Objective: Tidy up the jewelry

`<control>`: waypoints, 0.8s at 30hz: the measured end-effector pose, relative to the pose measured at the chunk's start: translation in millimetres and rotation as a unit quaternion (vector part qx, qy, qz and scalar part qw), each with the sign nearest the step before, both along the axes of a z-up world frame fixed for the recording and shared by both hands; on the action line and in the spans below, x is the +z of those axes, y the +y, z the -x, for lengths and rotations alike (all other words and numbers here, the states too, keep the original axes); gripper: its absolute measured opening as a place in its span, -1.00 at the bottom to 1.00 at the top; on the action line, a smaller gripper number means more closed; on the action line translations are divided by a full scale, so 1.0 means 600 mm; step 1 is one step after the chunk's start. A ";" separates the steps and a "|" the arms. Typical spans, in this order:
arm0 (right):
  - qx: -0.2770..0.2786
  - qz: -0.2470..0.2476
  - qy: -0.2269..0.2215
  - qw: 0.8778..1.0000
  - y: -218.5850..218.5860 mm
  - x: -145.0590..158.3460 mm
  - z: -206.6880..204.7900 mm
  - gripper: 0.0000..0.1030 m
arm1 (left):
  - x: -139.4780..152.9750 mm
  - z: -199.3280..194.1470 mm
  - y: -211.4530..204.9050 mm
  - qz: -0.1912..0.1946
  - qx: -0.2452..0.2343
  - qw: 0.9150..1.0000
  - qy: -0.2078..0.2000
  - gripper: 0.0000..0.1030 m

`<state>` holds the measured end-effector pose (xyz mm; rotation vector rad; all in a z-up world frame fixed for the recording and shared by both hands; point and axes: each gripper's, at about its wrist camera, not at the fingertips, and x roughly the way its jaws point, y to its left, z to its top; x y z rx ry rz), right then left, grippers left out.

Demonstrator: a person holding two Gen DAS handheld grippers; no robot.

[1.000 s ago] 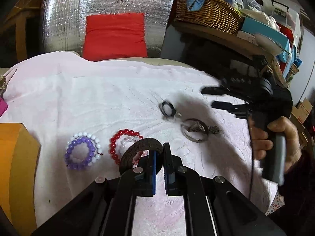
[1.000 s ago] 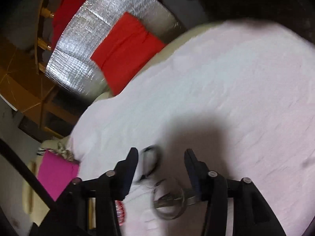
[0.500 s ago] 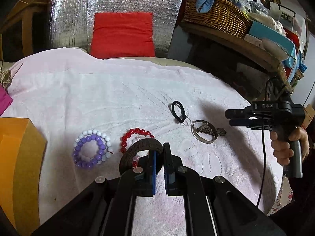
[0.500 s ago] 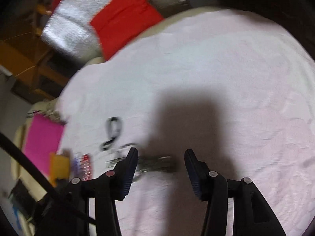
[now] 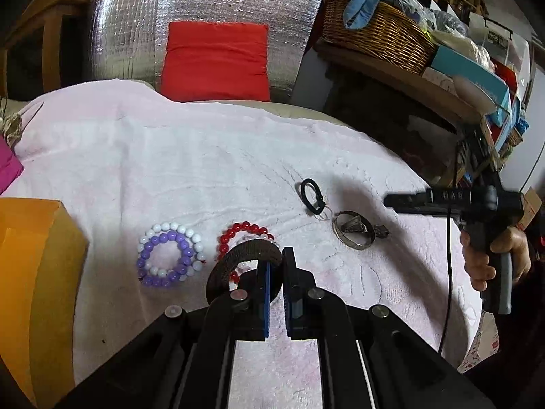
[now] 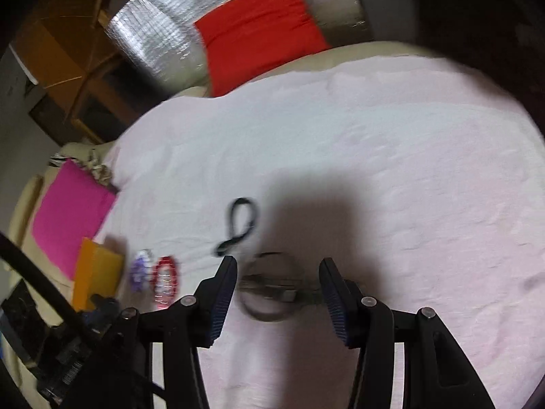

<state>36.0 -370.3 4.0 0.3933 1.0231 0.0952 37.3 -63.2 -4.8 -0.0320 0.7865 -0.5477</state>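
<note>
Left hand-held gripper [image 5: 275,266]: clenched on a dark woven bracelet [image 5: 243,259], held over the red bead bracelet [image 5: 238,233].
Right hand-held gripper [image 6: 277,284]: fingers spread wide, nothing between them; poised just above the silver bangle [image 6: 269,289].
Purple-and-white bead bracelets [image 5: 168,254]: flat on the pink towel [image 5: 204,160], left of the red one.
Black ring clasp [image 5: 311,196]: just beside the silver bangle.
Orange box [image 5: 30,266]: at the towel's left edge.

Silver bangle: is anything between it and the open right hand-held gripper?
Nothing visible. The silver bangle lies on the pink towel just ahead of the right hand-held gripper, jaws apart. The black clasp lies beyond.
</note>
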 end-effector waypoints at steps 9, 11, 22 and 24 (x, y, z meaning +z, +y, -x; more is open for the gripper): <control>0.100 0.145 -0.007 0.984 -0.004 -0.036 0.035 -0.04 | -0.001 -0.003 -0.003 0.010 -0.007 1.000 0.007 -0.87; 0.125 0.152 -0.009 0.980 0.010 -0.048 0.035 -0.04 | -0.003 -0.003 -0.004 0.006 -0.005 1.000 0.009 -0.87; 0.143 0.156 -0.031 0.977 0.039 -0.060 0.018 -0.38 | -0.011 -0.013 -0.002 0.001 0.000 1.000 0.021 -0.87; 0.155 0.174 -0.015 0.972 0.048 -0.055 0.024 -0.39 | -0.012 -0.016 0.000 0.004 0.004 1.000 0.026 -0.87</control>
